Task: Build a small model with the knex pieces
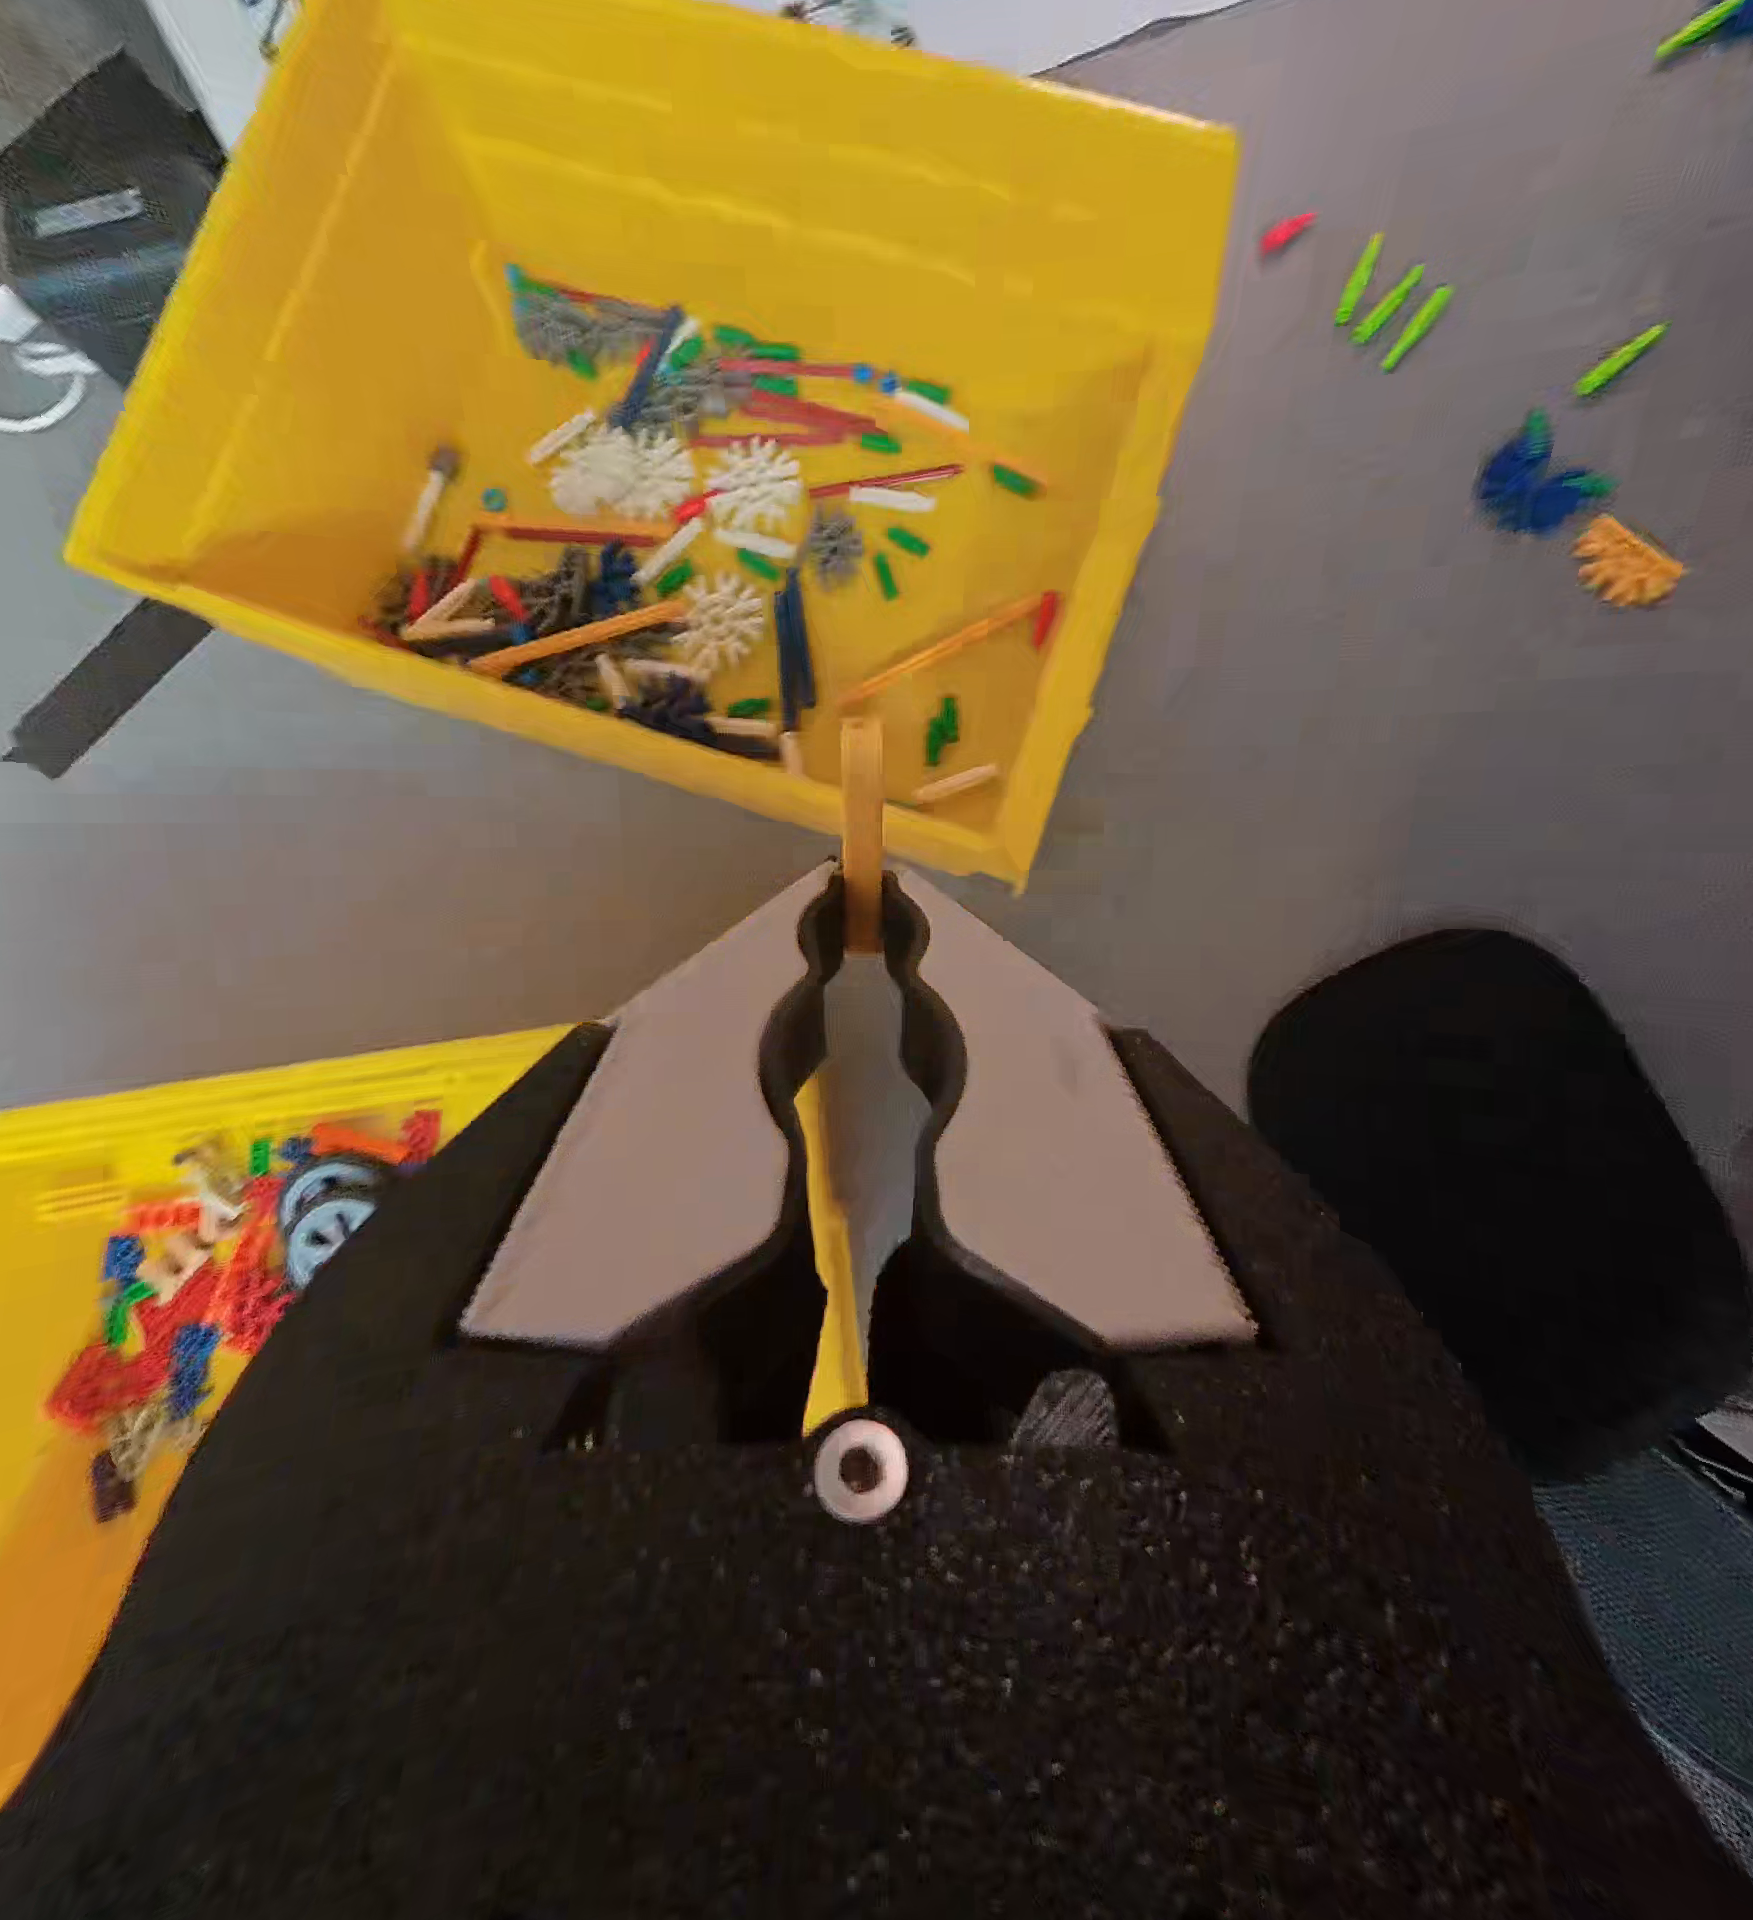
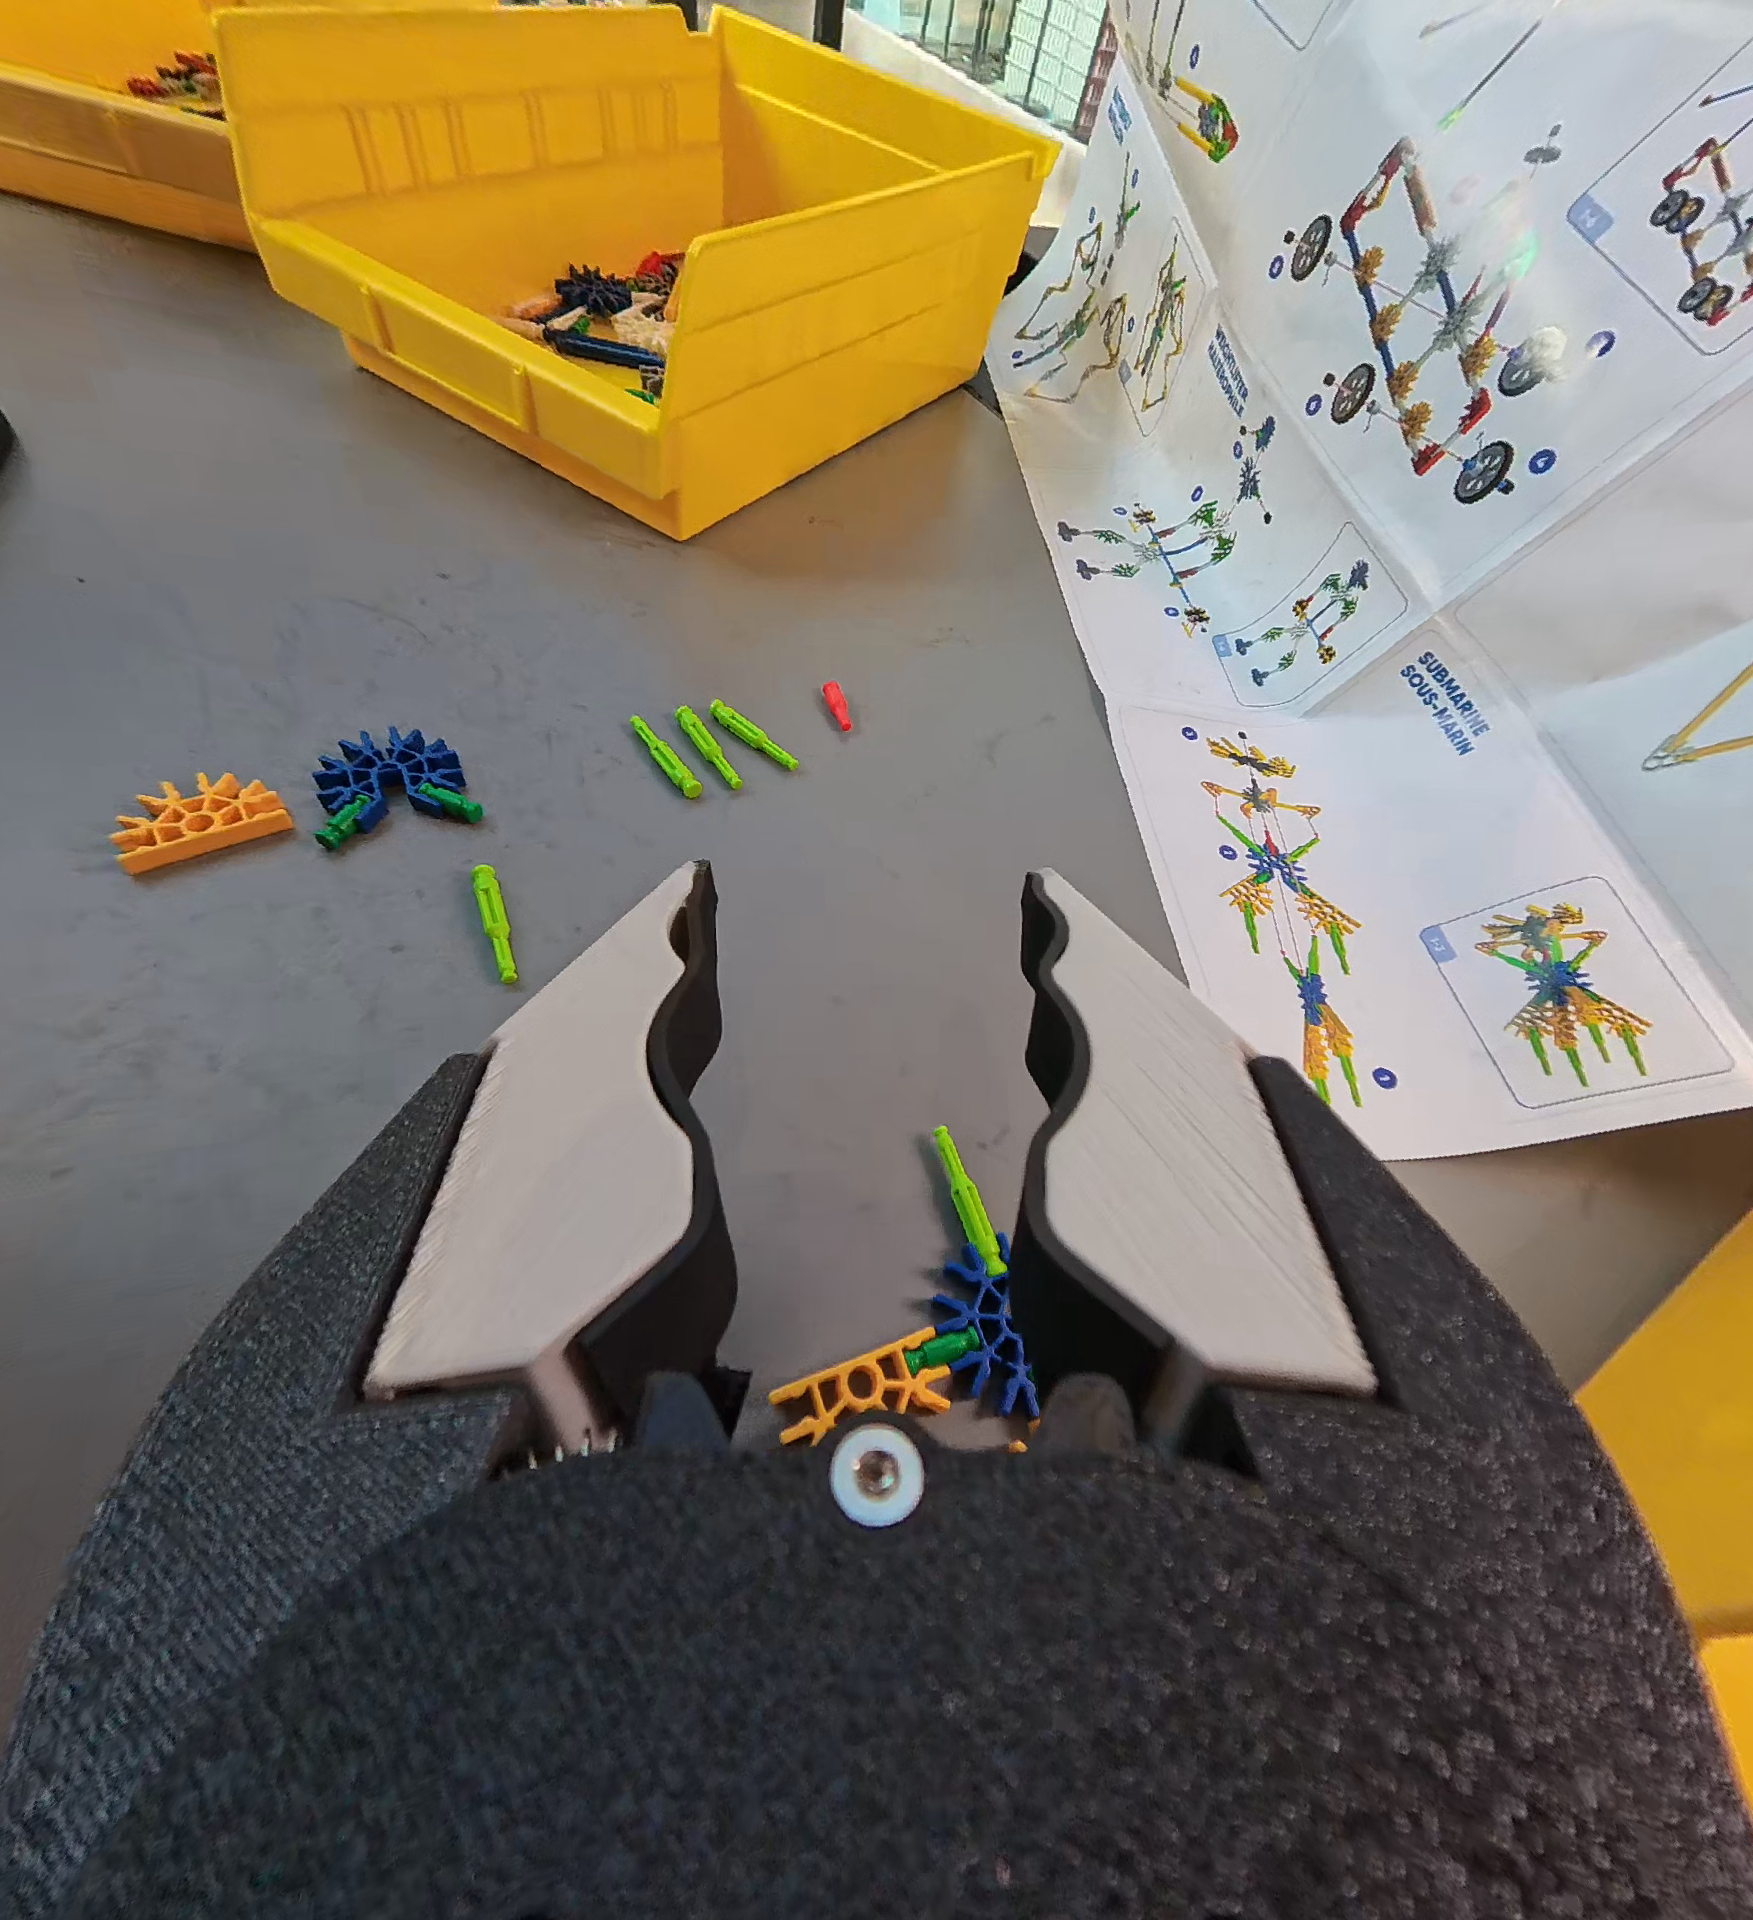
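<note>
A: Yellow rod [image 1: 859, 831] is the piece in play: the left gripper [image 1: 861, 883] has its jaws clamped on it at the very tips, up over the near wall of the big yellow bin [image 1: 352, 343] of mixed rods and connectors.

B: Big things first, then. What could go wrong?

A: The grey tabletop [image 2: 228, 540] and that bin are no worry. The hold is. Only the jaw tips pinch the rod, and most of its length runs back between the fingers, so I judge a knock on the bin wall could twist it or let it slide out among the loose pieces.

B: And the right gripper [image 2: 867, 883]?

A: Its jaws stand wide apart, holding nothing, low over the tabletop. Beneath them lies a small cluster [image 2: 939, 1340] of blue and orange connectors with green rods; a careless sweep could scatter it.

B: What does each view add?

A: Only the right view shows the folded instruction sheet [image 2: 1474, 520]. Only the left shows the grip, the bin's whole floor, and a second bin [image 1: 41, 1299]. Both catch the green rods [image 2: 711, 743] and the tiny red piece [image 2: 836, 707]
</note>
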The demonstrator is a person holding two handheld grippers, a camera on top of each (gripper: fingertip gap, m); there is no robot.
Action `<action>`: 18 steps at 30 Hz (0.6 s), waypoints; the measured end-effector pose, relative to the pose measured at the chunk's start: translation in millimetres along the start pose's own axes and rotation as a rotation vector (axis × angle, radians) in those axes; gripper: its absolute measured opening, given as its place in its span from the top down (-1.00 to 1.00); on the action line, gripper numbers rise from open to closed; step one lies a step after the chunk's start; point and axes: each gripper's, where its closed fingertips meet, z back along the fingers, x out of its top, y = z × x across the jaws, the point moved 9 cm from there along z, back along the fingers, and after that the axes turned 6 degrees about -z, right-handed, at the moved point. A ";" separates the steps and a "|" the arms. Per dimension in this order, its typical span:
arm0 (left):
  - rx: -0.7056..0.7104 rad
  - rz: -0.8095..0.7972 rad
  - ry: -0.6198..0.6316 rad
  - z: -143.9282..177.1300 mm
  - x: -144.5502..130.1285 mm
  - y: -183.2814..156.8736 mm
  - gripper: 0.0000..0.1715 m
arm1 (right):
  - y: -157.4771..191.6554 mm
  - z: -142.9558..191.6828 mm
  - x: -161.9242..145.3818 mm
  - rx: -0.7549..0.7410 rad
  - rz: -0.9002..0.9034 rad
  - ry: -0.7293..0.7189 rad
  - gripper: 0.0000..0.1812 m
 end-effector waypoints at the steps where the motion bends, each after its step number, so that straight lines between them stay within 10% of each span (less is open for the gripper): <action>1: -0.101 -0.019 -0.046 -15.7 13.2 -28.6 0.93 | 2.3 1.5 1.3 0.010 0.009 -0.005 0.37; 9: -0.771 -0.054 -0.170 -185.7 67.3 -224.3 0.93 | 54.8 12.3 18.9 0.351 0.154 -0.058 0.44; 18: -1.026 -0.009 -0.148 -228.6 100.6 -267.3 0.93 | 115.3 -5.4 3.0 0.511 0.420 0.106 0.52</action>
